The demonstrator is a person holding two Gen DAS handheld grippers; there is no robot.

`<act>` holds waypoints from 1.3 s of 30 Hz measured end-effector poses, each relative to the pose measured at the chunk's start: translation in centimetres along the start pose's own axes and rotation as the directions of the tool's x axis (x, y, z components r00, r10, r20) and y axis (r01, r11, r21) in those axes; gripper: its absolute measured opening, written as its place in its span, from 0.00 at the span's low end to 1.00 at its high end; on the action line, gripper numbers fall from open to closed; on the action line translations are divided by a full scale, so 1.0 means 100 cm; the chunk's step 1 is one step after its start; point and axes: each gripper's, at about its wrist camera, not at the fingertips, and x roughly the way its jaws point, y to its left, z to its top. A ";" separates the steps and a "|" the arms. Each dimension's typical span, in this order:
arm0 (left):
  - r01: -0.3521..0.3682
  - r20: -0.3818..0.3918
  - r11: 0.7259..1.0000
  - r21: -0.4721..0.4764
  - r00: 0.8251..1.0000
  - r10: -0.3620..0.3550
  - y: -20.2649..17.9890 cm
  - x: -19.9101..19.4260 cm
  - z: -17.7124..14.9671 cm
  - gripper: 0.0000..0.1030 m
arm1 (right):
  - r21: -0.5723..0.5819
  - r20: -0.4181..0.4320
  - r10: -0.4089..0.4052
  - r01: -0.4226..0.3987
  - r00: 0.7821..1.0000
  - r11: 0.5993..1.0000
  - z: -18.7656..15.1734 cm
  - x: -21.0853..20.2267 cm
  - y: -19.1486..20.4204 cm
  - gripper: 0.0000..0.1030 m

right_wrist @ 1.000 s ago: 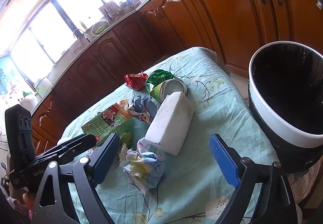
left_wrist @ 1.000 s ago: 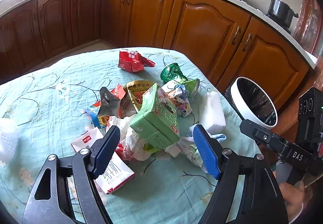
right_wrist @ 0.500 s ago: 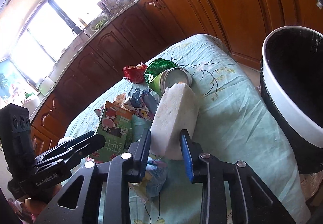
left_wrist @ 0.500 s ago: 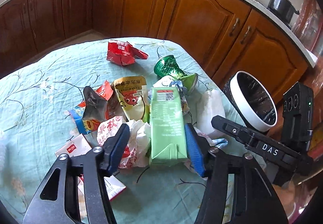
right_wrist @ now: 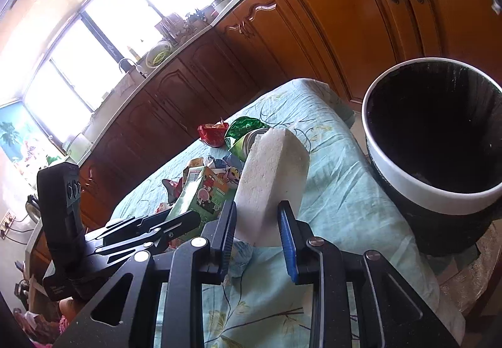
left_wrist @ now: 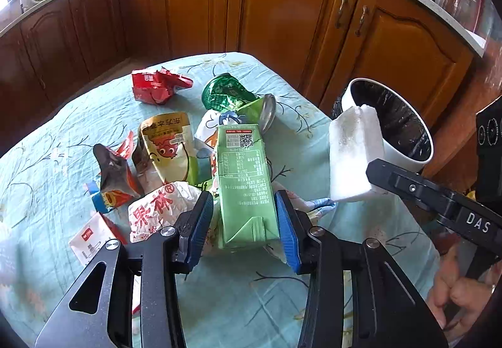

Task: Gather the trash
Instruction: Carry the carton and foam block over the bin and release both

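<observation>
Gripping 2 pieces of trash at once. Left tool (left_wrist: 246,222) clamped on the green carton (left_wrist: 246,178), blue pads pressing its 2 long sides near the folded base, long axis running straight ahead along the fingers, printed end pointing away toward the far litter. Right tool (right_wrist: 255,229) closed on the white foam block (right_wrist: 271,178), held by its near end, long axis also pointing forward and up, clear of the cloth in the left wrist view.

Bin (right_wrist: 433,197) off the right edge of the bench (left_wrist: 62,116), just right of and ahead of the foam block, mouth open and tilted toward the right tool. Right hand clearly nearer to it; the block's far tip already close to the white rim (left_wrist: 404,156). Carton farther off, across the bench from the bin, with the right tool between the two, so probably second in turn.

Compared with 1 second back: both tools then wide open, carton lying skewed on the heap, block flat on the cloth. Half a second back: pads closing in, carton turned in line. Now both shut and both loads lifted. Remaining on the bench: red wrapper (left_wrist: 155,87), green foil bag (left_wrist: 226,92), yellow pouch (left_wrist: 166,141), white paper bag (left_wrist: 160,207) and smaller scraps.
</observation>
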 end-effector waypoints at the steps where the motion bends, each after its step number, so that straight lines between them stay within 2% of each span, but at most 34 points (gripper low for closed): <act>1: 0.000 0.001 1.000 0.005 1.000 0.000 -0.003 0.000 0.000 0.32 | 0.003 0.007 -0.001 0.001 1.000 1.000 0.000 -0.004 -0.002 0.27; 4: 0.017 0.039 1.000 0.013 0.999 -0.018 -0.010 -0.011 -0.002 0.31 | 0.014 0.027 -0.004 0.004 1.000 1.000 0.000 -0.017 -0.012 0.27; 7: 0.063 0.072 0.998 -0.001 0.995 -0.063 -0.012 -0.024 -0.001 0.31 | 0.027 0.046 -0.011 0.010 0.999 1.000 0.002 -0.027 -0.020 0.27; 18: 0.195 0.127 0.981 -0.004 0.973 -0.193 -0.045 -0.043 0.009 0.31 | 0.090 0.114 -0.079 0.069 0.990 0.994 0.010 -0.065 -0.061 0.27; 26: 0.234 0.108 0.971 0.044 0.965 -0.238 -0.084 -0.024 0.022 0.31 | 0.121 0.143 -0.135 0.118 0.981 0.986 0.018 -0.081 -0.089 0.27; 39: 0.278 0.077 0.956 0.092 0.955 -0.285 -0.132 0.006 0.050 0.31 | 0.116 0.141 -0.205 0.189 0.969 0.975 0.039 -0.087 -0.113 0.27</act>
